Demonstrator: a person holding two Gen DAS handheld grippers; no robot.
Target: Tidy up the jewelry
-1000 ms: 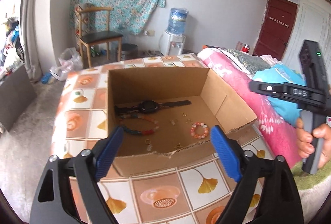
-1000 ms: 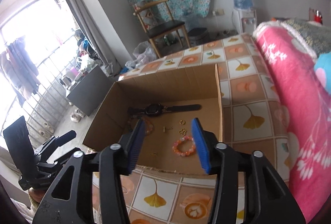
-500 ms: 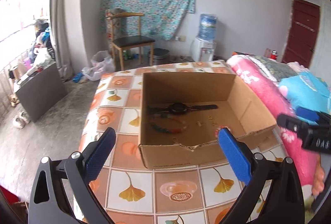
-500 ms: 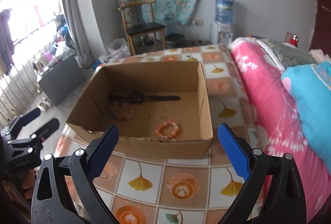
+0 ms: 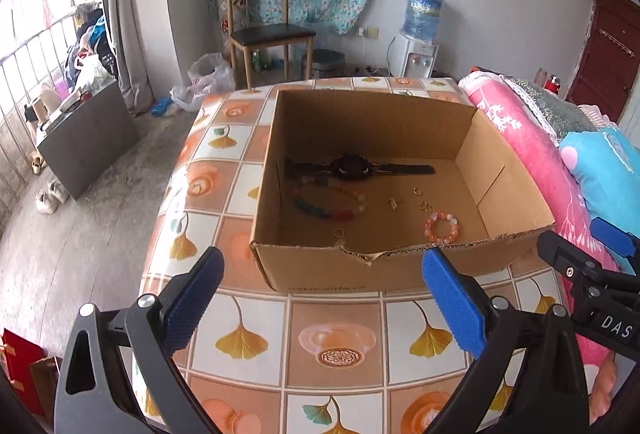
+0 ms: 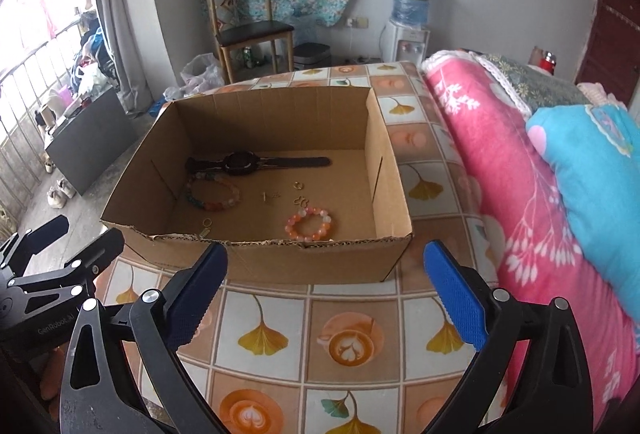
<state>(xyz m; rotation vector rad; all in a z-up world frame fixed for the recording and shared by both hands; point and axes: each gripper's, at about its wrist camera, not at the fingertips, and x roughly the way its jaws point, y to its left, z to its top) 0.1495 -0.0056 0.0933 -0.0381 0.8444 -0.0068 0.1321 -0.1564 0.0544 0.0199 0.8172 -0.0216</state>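
An open cardboard box (image 5: 320,274) (image 6: 320,266) sits on the tiled table. Inside lie a black watch (image 5: 352,166) (image 6: 240,162), a multicoloured bead bracelet (image 5: 328,211) (image 6: 212,195), an orange-pink bead bracelet (image 5: 441,228) (image 6: 309,225) and several small gold pieces (image 5: 394,202) (image 6: 298,185). My left gripper (image 5: 320,274) is open, empty, short of the box's near wall. My right gripper (image 6: 325,266) is open and empty too, in front of the same wall. Each gripper shows at the edge of the other's view.
The table (image 5: 332,334) has an orange and white tile-pattern cover. A pink blanket (image 6: 520,173) and a blue pillow (image 6: 592,173) lie to the right. Behind stand a wooden chair (image 5: 264,33), a water dispenser (image 5: 416,41) and a grey cabinet (image 5: 88,137) on the left floor.
Both grippers pulled back from over the box to in front of its near wall. The right jaws spread from half shut to wide; the left opened slightly more.
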